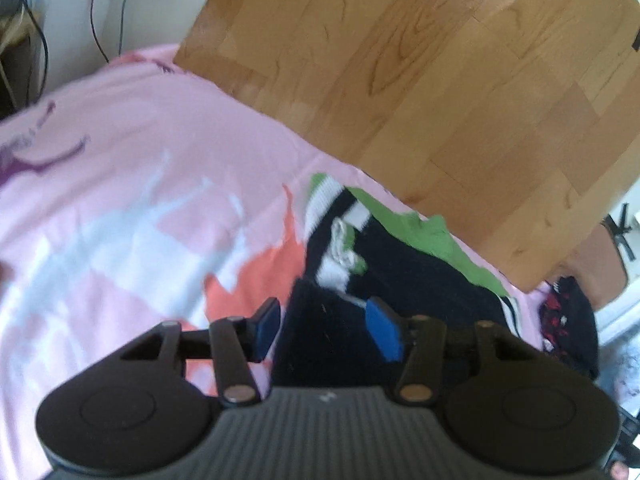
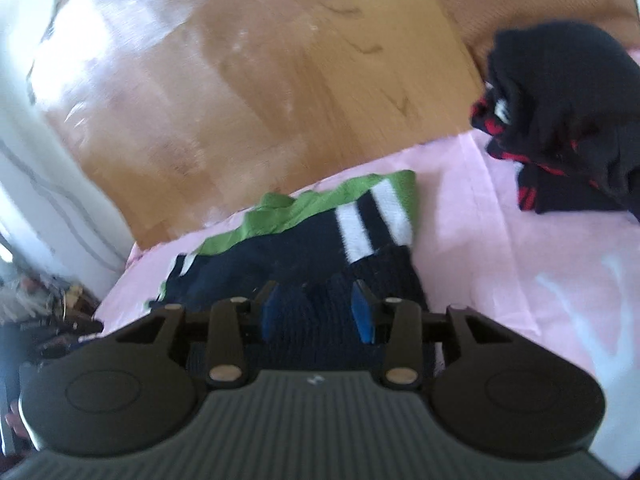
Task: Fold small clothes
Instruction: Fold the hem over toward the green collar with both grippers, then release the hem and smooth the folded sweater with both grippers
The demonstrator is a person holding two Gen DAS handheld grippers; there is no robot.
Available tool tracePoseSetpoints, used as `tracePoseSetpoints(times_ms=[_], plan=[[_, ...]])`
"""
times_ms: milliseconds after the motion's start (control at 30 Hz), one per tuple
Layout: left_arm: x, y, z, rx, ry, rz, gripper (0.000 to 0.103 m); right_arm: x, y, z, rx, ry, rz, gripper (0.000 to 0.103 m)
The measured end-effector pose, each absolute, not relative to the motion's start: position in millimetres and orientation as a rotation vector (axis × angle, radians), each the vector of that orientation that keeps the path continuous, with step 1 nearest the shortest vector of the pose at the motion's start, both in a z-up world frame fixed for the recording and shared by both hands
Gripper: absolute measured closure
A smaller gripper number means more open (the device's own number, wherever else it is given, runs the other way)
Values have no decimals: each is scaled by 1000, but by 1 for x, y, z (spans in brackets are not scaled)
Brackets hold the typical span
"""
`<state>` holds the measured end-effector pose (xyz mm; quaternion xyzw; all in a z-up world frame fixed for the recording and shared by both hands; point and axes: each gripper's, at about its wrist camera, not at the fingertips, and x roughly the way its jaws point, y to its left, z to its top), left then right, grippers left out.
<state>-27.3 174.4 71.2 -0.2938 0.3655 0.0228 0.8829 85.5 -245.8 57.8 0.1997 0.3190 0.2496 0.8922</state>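
A small navy garment with white stripes and green trim lies on a pink patterned sheet. My left gripper is open, its blue pads either side of the garment's near dark edge. In the right wrist view the same garment lies ahead, its striped green cuff at the far right. My right gripper is open just over the garment's near navy edge. Whether either gripper touches the cloth is unclear.
A heap of dark clothes with red marks sits on the pink sheet to the right; it also shows in the left wrist view. Wooden floor lies beyond the sheet's far edge. Cables hang at the far left.
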Motion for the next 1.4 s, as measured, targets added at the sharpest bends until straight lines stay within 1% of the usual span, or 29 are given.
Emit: tracePoseSetpoints(times_ms=[133,233,267,300,367,500,667,700,733,800,867,900,967,1067,1133,1167,1200,1233,1300,1367,1400], plan=[[-25,152,65,-518,771,32,55,80,-226,58,349,638,550,60],[-30,138,59,-417,766,51,55,77,-220,41,312,669,508,61],[-32,136,58,-398,765,52,55,76,-222,31,305,712,473,65],[-36,137,58,-391,758,48,55,69,-227,26,318,694,476,67],[-47,143,62,-380,741,55,54,55,-239,30,316,691,495,67],[-72,154,72,-340,704,98,47,30,-276,49,327,587,445,65],[-84,158,65,-331,770,81,46,23,-301,40,339,624,392,65],[-85,156,61,-332,788,71,51,21,-300,36,345,639,399,66],[-85,155,58,-330,801,59,64,20,-299,32,346,653,408,67],[-82,152,53,-333,829,27,90,17,-293,26,335,680,431,94],[-83,151,56,-327,825,29,91,10,-290,29,323,670,425,95],[-84,153,59,-323,826,25,95,7,-289,33,317,659,426,95],[-86,157,61,-330,832,12,95,-3,-290,40,302,650,433,95],[-82,154,57,-302,862,7,94,-7,-290,29,267,720,419,94],[-83,151,58,-274,857,34,84,-9,-293,25,264,707,426,92],[-84,153,61,-278,841,45,83,-7,-296,28,280,699,412,83],[-86,155,66,-289,818,63,79,-7,-302,33,309,665,394,80],[-86,159,71,-300,793,78,76,-7,-307,38,328,629,383,79],[-83,161,82,-328,738,79,76,-2,-312,50,342,566,375,77],[-72,155,88,-340,702,58,73,7,-305,57,332,535,379,77],[-64,147,90,-332,678,38,66,13,-297,59,326,519,398,77]])
